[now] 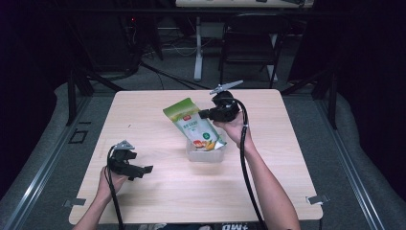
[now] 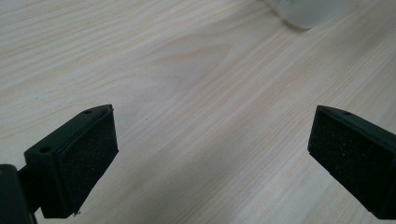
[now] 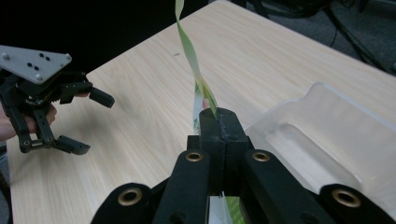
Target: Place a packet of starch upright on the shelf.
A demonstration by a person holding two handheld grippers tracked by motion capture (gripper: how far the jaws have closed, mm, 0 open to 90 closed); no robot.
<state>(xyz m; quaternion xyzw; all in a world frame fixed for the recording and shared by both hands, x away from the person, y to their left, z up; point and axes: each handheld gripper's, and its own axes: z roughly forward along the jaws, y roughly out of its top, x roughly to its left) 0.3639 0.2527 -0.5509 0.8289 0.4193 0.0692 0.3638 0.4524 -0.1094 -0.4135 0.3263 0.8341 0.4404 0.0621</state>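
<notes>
Over the clear plastic tray [image 1: 206,154] on the tabletop [image 1: 158,191], my right tool [image 1: 207,114] pinches the green printed snack pouch [image 1: 194,125], whose lower corner already dips inside; I judge it must yet be laid down and released. My left tool [image 1: 140,171] waits spread, holding nothing.

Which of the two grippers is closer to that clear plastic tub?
The right gripper, shut on the green pouch, hangs just above the clear tub. The left gripper rests open on the table, well off to its left.
</notes>
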